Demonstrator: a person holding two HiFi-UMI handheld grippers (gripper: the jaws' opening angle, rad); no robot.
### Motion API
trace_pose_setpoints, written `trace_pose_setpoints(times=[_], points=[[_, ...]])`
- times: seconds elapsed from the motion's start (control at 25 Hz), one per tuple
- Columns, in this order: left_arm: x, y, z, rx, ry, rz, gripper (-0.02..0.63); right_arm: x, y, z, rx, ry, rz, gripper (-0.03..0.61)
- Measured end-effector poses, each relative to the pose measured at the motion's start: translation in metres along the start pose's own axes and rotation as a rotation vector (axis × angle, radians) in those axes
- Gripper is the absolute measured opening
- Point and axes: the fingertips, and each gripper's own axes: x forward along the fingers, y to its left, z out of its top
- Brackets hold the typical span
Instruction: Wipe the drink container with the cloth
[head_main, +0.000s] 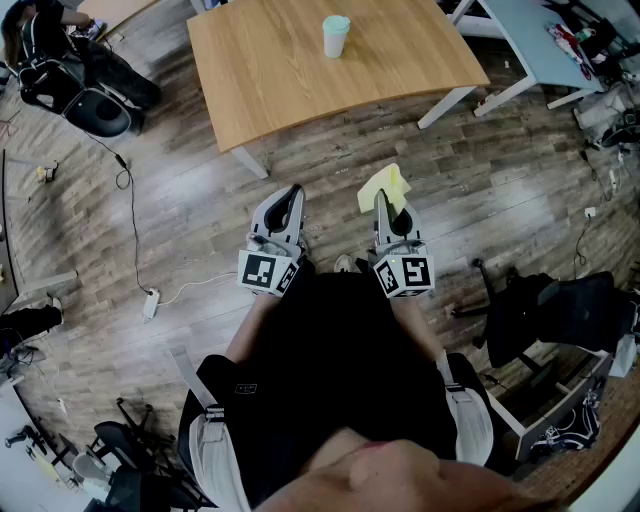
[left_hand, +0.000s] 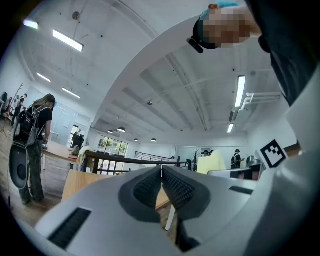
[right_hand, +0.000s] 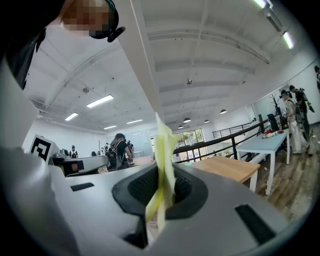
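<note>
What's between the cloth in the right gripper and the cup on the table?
Nothing visible. The right gripper holds the yellow cloth over the floor; the cup stands alone on the wooden table ahead.
</note>
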Motion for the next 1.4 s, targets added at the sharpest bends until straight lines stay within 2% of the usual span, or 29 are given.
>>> trace_pose_setpoints(times=[0.72,1.16,1.4], points=[[0.002,0.02,0.0,-0.017,-0.002,-0.024,0.026,0.015,0.01,0.004,0.002,-0.035,-0.012,0.045],[-0.011,0.075,0.007,-0.007,-0.004,-0.048,0.026,0.046,0.046,-0.002,-0.02,-0.037,-0.072,0.046],[-0.003,0.091,0.006,-0.007,0.002,-0.079,0.026,0.06,0.061,-0.005,-0.029,-0.036,-0.069,0.046]])
